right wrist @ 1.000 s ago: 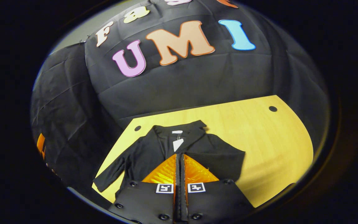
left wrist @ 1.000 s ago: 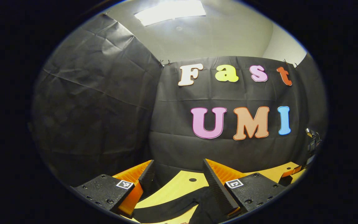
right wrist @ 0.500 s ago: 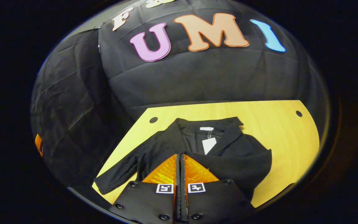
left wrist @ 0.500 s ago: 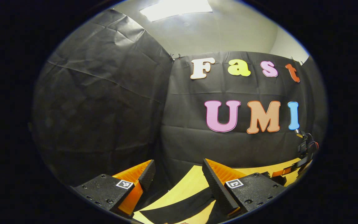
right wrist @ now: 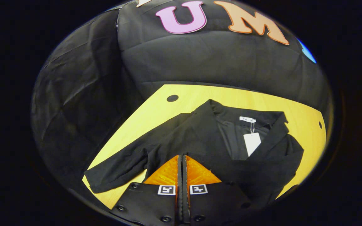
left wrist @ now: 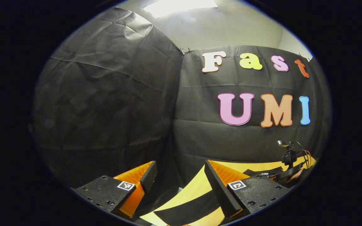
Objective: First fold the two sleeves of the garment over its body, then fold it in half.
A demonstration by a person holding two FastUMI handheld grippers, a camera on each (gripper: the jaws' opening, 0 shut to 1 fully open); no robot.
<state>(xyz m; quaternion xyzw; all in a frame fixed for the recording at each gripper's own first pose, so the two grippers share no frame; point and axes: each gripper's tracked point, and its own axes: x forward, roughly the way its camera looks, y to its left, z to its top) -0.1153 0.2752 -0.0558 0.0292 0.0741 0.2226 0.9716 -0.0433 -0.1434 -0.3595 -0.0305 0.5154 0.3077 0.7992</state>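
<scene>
While the right gripper [right wrist: 182, 175] hovers jaws together over the garment [right wrist: 218, 150], the left gripper [left wrist: 181, 185], jaws apart, should pinch the outstretched sleeve [right wrist: 118, 171] near its cuff.

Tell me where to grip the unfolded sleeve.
Grip the sleeve at its cuff, coming from the table's open side beyond it. The sleeve lies flat and stretched outward, so the cuff is its free end; the open left gripper looks nearest.
</scene>
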